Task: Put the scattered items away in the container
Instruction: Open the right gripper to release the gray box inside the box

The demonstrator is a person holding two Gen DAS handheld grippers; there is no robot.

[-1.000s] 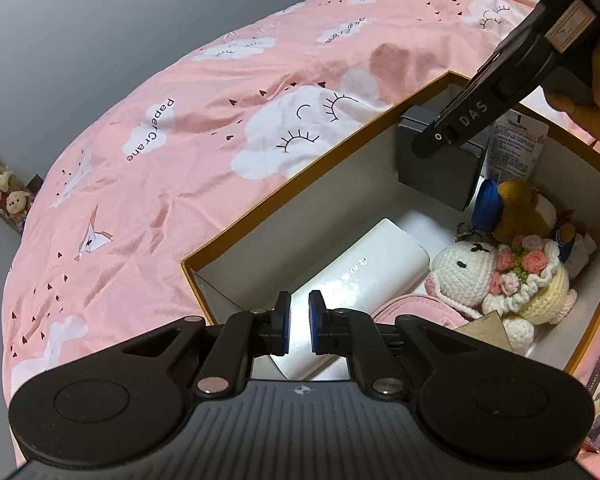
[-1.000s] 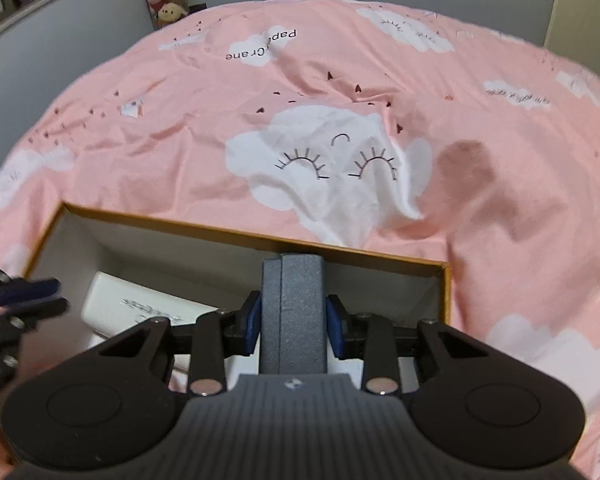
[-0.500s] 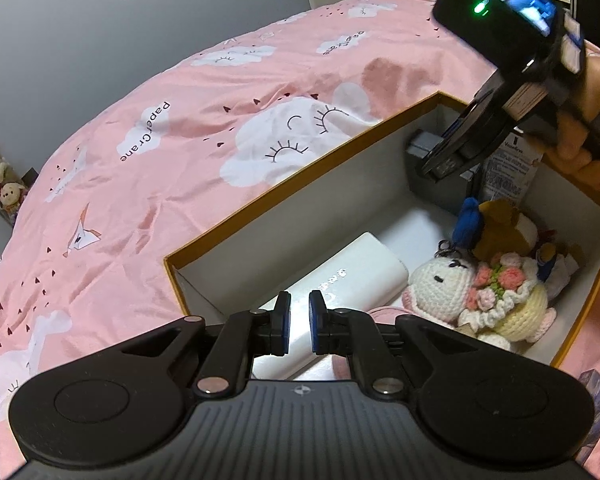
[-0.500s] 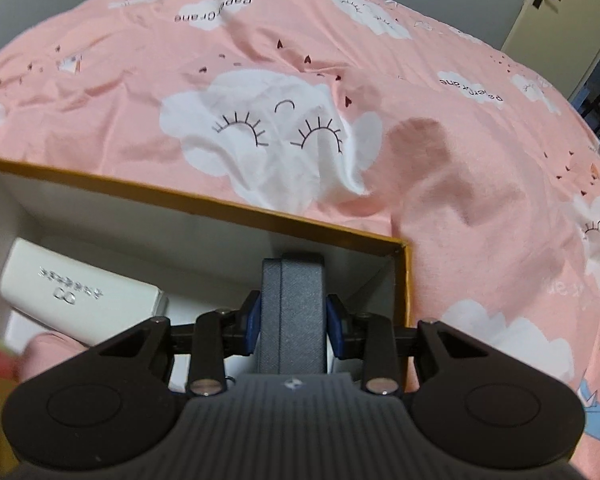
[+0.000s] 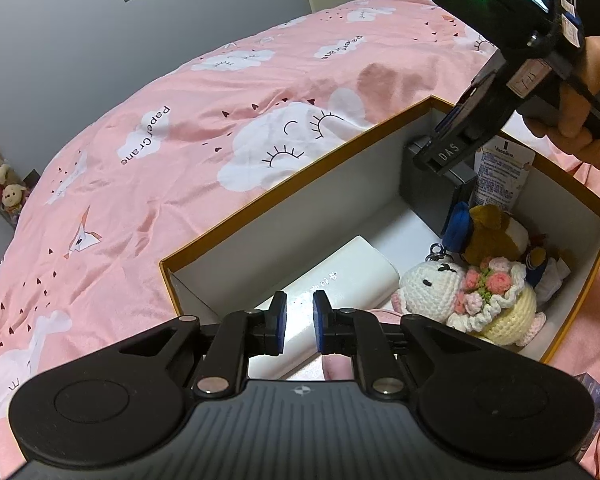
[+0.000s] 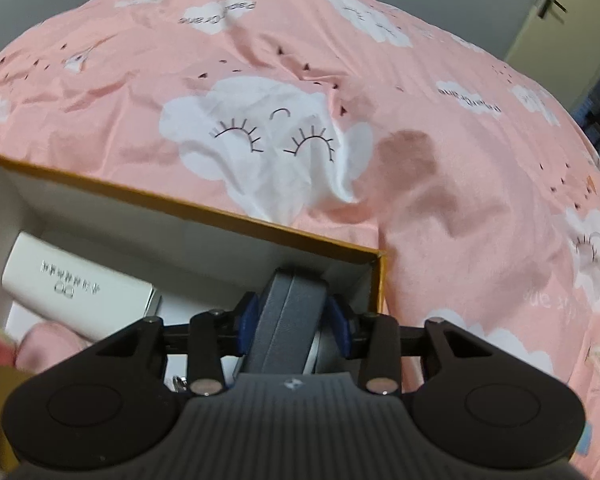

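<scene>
An orange-rimmed cardboard box (image 5: pixel 300 184) lies open on the bed. Inside are a white case (image 5: pixel 340 280), a crochet bunny (image 5: pixel 432 280), a flowered crochet doll (image 5: pixel 500 300), a brown plush (image 5: pixel 492 228) and a Vaseline tube (image 5: pixel 500 176). My left gripper (image 5: pixel 300 322) hovers over the box's near end above the white case, its jaws opening with nothing between them. My right gripper (image 6: pixel 292 316) reaches into the far corner, jaws opening. A dark grey box (image 6: pixel 290 292) stands tilted between its pads, which no longer press on it. The left view shows that gripper (image 5: pixel 444 156) above the grey box (image 5: pixel 432 200).
The pink cloud-print bedsheet (image 5: pixel 180 160) surrounds the box. A person's hand (image 5: pixel 580 120) holds the right gripper's handle. A small blue carton (image 5: pixel 596 392) lies on the sheet at the box's right side. Plush toys (image 5: pixel 0 188) sit by the wall at far left.
The right jaws have spread and the grey box now leans loose between them. The right wrist view has turned. The left jaws have parted slightly.
</scene>
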